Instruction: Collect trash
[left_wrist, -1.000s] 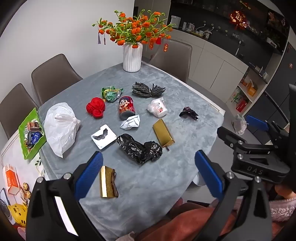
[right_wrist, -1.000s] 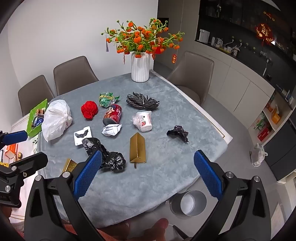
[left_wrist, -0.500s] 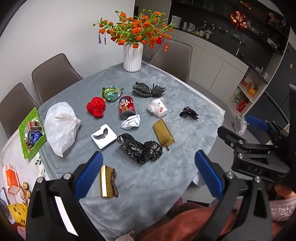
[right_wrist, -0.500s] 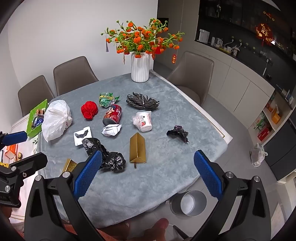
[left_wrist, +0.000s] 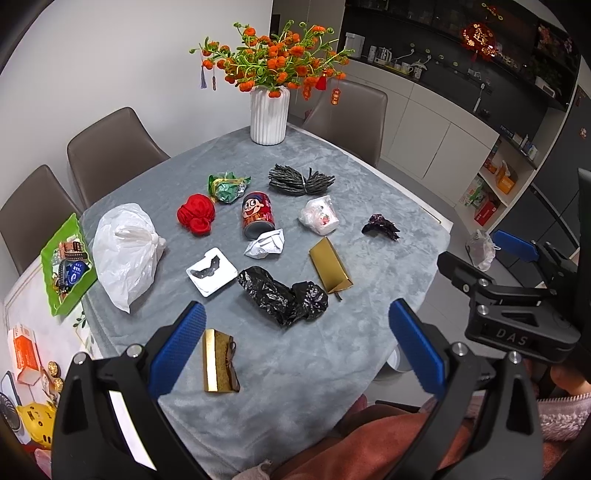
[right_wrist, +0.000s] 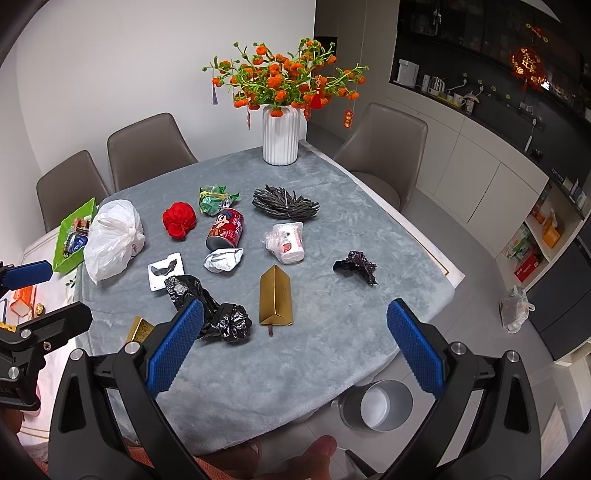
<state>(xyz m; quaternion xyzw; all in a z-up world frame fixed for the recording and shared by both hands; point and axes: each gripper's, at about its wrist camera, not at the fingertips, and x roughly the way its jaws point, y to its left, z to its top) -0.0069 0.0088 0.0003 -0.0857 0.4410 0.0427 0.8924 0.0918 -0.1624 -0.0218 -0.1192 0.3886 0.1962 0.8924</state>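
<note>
Trash lies scattered over the grey tablecloth (left_wrist: 303, 369): a crumpled black bag (left_wrist: 282, 295) (right_wrist: 218, 310), a gold triangular box (left_wrist: 330, 266) (right_wrist: 276, 297), a flat gold packet (left_wrist: 218, 361), a red can (left_wrist: 258, 216) (right_wrist: 226, 229), crumpled white paper (left_wrist: 266, 243), a wrapped paper cup (left_wrist: 319, 216) (right_wrist: 286, 240), a dark wrapper (left_wrist: 380, 226) (right_wrist: 356, 266) and a white plastic bag (left_wrist: 123, 251). My left gripper (left_wrist: 295, 347) hovers open above the near table edge. My right gripper (right_wrist: 295, 345) is open too, held above the near right corner. Neither holds anything.
A white vase of orange flowers (left_wrist: 268, 114) stands at the far side, with grey chairs (left_wrist: 110, 147) around. A red fabric flower (left_wrist: 195, 216), a green wrapper (left_wrist: 225, 186), a dark twig bundle (left_wrist: 299, 181) and a white tray (left_wrist: 211, 271) also lie there. A grey bin (right_wrist: 380, 404) stands on the floor.
</note>
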